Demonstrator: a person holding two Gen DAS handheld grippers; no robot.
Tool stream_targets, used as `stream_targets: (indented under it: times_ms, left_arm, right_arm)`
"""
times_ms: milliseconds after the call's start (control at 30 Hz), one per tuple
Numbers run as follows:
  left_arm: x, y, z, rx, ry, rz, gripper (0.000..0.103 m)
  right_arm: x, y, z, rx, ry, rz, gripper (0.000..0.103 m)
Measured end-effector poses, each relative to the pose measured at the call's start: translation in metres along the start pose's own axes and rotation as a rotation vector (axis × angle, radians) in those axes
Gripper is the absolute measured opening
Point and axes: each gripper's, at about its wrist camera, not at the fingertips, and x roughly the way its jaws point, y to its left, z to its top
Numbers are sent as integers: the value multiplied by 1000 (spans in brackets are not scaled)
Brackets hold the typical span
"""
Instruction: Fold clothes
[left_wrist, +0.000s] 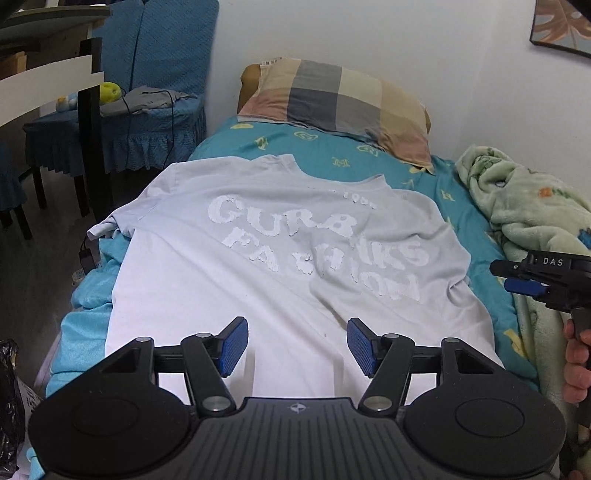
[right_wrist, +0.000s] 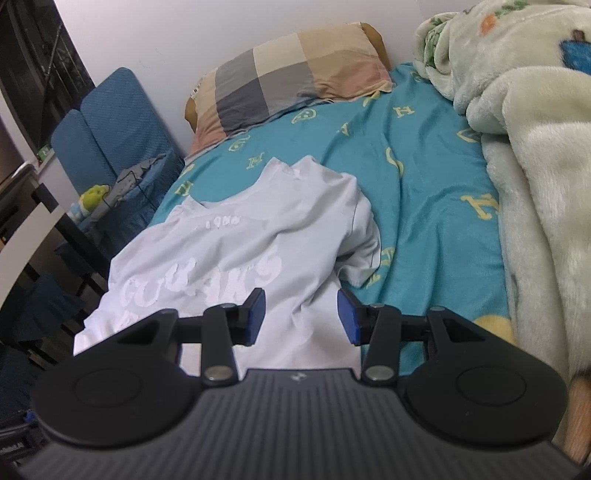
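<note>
A pale grey T-shirt (left_wrist: 266, 236) with white lettering lies spread flat on the bed, collar toward the pillow. It also shows in the right wrist view (right_wrist: 236, 258), its right sleeve bunched. My left gripper (left_wrist: 297, 345) is open and empty, hovering over the shirt's lower hem. My right gripper (right_wrist: 299, 314) is open and empty, above the shirt's right side; it also shows in the left wrist view (left_wrist: 524, 277) at the bed's right.
The bed has a teal sheet (right_wrist: 417, 177) with yellow letters. A checked pillow (left_wrist: 343, 99) lies at the head. A green fleece blanket (right_wrist: 524, 147) is heaped along the right side. Blue-covered chairs (left_wrist: 147, 110) stand left of the bed.
</note>
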Motion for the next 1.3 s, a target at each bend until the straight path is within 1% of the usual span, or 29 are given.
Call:
stream_targets:
  times_ms: [133, 233, 433, 533, 600, 633, 733, 867, 1033, 1167, 1200, 1300]
  left_arm:
    - [7, 10, 7, -12, 7, 14, 63]
    - [11, 12, 7, -18, 15, 19, 63]
    - [16, 13, 4, -17, 26, 22, 63]
    - [18, 15, 4, -28, 28, 13, 64]
    - [20, 16, 3, -41, 31, 5, 64]
    - [21, 17, 3, -49, 34, -3, 64]
    - [23, 19, 4, -66, 43, -23, 64]
    - [24, 19, 6, -71, 39, -35, 66]
    - [24, 17, 7, -71, 37, -47, 68]
    - [24, 17, 7, -75, 34, -54, 70]
    - [24, 17, 7, -75, 34, -55, 70]
    - [23, 17, 7, -74, 30, -56, 71]
  right_arm:
    - [-4, -11, 11, 40, -31, 13, 47]
    - [-2, -19, 13, 79, -32, 25, 48]
    - [13, -37, 17, 158, -5, 42, 47]
    - [20, -50, 17, 212, 10, 65, 46]
    - [24, -54, 19, 233, 19, 84, 36]
    - [27, -55, 20, 236, 25, 87, 28]
    - [30, -57, 22, 245, 28, 93, 20]
    - [34, -65, 21, 288, 38, 80, 19]
    - [40, -67, 19, 282, 46, 65, 19]
    - [41, -74, 17, 301, 19, 46, 21]
    - [42, -78, 16, 317, 15, 46, 21]
    - [46, -89, 13, 393, 15, 86, 22]
